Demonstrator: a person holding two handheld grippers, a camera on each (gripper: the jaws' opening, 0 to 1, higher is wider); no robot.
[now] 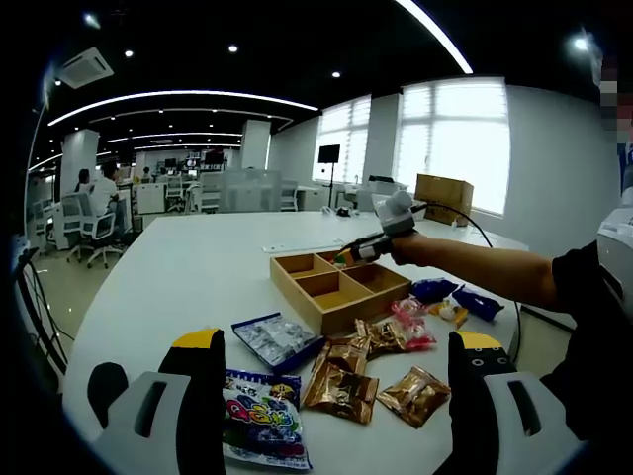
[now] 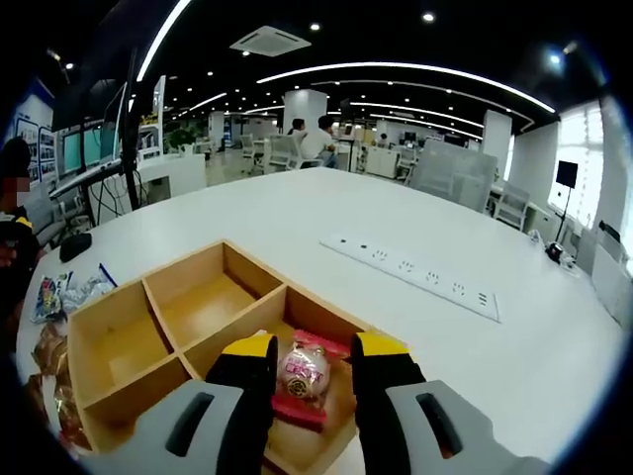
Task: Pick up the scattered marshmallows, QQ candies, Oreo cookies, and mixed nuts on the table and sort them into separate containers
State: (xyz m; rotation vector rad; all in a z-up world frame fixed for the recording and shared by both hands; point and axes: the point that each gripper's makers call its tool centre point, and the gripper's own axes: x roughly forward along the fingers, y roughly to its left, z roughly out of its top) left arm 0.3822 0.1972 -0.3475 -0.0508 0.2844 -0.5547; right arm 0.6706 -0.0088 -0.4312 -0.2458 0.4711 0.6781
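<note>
Black claw jaws with yellow tips, grey housings, person's black short sleeve [image 1: 584,272]

On the table [image 1: 178,277] your four-compartment tray [image 1: 338,285] sits at 12 o'clock from your left gripper [image 1: 336,381]. Packets are strewn before it: one packet [image 1: 260,417] at 8 o'clock of the tray, another packet [image 1: 276,338] at 7, wrapped snacks [image 1: 341,388] at 6, more wrappers [image 1: 457,302] at 3. In the right gripper view, a pouch [image 2: 302,374] lies in the tray compartment nearest your right gripper [image 2: 309,368] (between its jaws; contact unclear). A power strip [image 2: 410,276] lies on the table beyond the tray, at 1 o'clock.
</note>
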